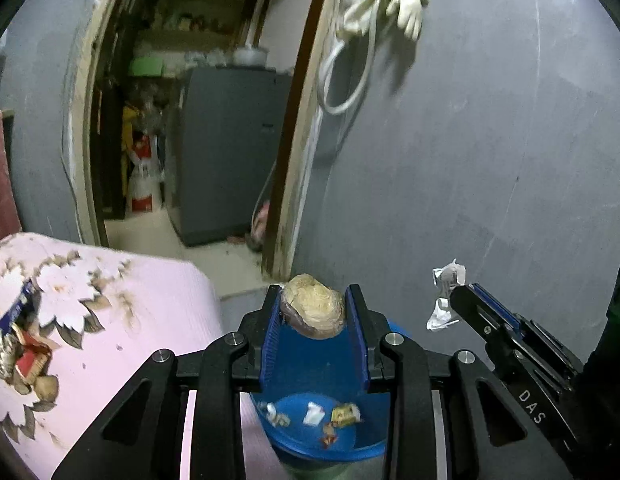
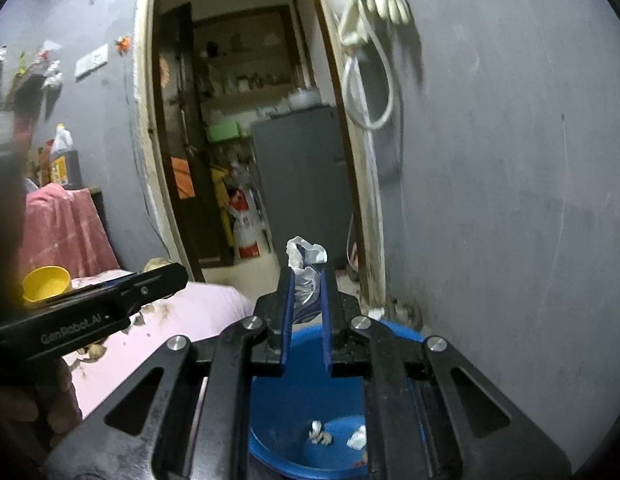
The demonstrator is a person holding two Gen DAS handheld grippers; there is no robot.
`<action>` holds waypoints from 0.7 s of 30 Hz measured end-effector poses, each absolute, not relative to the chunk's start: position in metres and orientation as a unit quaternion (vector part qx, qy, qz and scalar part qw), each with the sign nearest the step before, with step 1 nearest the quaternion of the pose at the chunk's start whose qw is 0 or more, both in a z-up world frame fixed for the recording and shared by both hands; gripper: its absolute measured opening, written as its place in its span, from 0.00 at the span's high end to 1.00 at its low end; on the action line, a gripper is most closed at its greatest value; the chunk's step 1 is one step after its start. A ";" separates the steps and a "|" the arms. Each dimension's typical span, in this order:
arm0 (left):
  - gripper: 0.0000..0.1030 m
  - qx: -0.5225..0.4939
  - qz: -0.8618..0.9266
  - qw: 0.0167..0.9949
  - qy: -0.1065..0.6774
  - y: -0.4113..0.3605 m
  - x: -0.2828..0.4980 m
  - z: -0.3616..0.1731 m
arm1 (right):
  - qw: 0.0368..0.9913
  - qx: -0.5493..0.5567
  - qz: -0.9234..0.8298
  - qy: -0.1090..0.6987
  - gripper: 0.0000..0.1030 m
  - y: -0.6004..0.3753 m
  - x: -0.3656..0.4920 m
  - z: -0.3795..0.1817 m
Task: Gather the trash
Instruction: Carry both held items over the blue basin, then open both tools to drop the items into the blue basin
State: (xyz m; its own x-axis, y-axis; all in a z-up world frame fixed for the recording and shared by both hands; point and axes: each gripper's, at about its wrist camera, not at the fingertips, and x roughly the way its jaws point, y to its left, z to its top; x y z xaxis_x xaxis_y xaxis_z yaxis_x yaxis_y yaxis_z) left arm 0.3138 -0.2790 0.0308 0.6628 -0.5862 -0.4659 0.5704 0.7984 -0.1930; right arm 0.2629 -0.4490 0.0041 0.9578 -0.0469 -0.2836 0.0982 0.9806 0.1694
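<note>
My left gripper (image 1: 313, 300) is shut on a crumpled beige and brown ball of trash (image 1: 313, 307), held above a blue bucket (image 1: 374, 450). Several small wrappers (image 1: 344, 415) lie on the bucket's bottom. My right gripper (image 2: 307, 276) is shut on a crumpled clear and white plastic wrapper (image 2: 306, 256), also above the blue bucket (image 2: 270, 440). In the left wrist view the right gripper (image 1: 456, 294) shows at the right with the wrapper (image 1: 446, 294) at its tip. In the right wrist view the left gripper (image 2: 178, 276) shows at the left.
A bed with a pink flowered sheet (image 1: 150, 300) lies left of the bucket, with wrappers (image 1: 28, 360) on it. A yellow cup (image 2: 46, 282) sits on the bed. A grey wall (image 1: 490, 160) is close on the right. An open doorway (image 2: 246, 120) leads to a grey fridge (image 2: 302, 176).
</note>
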 end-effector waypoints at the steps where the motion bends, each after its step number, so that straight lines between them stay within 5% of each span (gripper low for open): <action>1: 0.73 -0.005 -0.315 0.909 0.273 -0.285 0.317 0.026 | 0.983 0.096 -0.038 0.150 0.69 -0.451 0.265 0.000; 11: 0.72 0.041 -0.315 0.880 0.354 -0.311 0.333 -0.019 | 0.970 0.117 -0.044 0.208 0.67 -0.463 0.283 -0.028; 16: 0.60 0.030 -0.314 0.880 0.354 -0.306 0.334 -0.024 | 0.966 0.123 -0.048 0.221 0.64 -0.466 0.287 -0.033; 21: 0.60 0.026 -0.311 0.886 0.344 -0.300 0.330 -0.017 | 0.965 0.130 -0.051 0.223 0.58 -0.468 0.286 -0.033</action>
State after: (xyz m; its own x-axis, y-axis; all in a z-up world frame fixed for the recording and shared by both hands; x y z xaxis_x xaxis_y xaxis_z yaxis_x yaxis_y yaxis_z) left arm 0.3297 -0.3003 -0.0168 0.5699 -0.5324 -0.6260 0.5678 0.8058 -0.1684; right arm 0.2856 -0.4680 -0.0326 0.8958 -0.0404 -0.4426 0.1558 0.9612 0.2277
